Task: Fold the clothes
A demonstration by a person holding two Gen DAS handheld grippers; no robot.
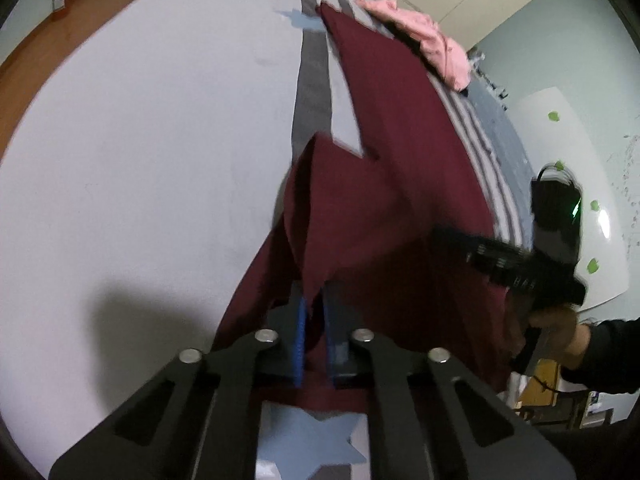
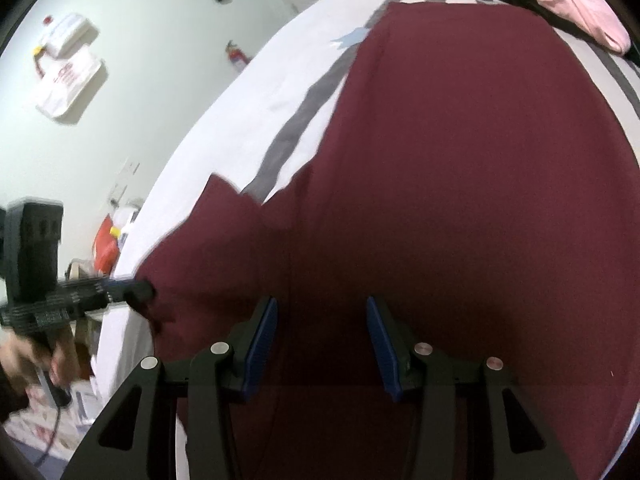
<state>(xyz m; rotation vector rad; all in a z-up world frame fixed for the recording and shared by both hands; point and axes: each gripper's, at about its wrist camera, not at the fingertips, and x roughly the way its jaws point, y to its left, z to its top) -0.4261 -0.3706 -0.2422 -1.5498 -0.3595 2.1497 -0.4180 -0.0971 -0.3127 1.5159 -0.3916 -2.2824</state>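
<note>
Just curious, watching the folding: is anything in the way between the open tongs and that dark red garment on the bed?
Nothing visible. The right tongs stand open directly over the maroon garment, with only cloth showing between the fingers. The pink garment lies apart, at the far edge.

Both wrist views look steeply down, close over the bed (image 1: 140,120); they share the maroon garment (image 1: 400,140) and pink cloth (image 1: 424,36).

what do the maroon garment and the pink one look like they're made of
Maroon garment: soft matte knit, likely cotton jersey; it drapes limply from the left gripper and shows no sheen. Pink garment: thin matte fabric, probably cotton too; it lies crumpled in soft wrinkles. Weave too blurred to confirm.
</note>
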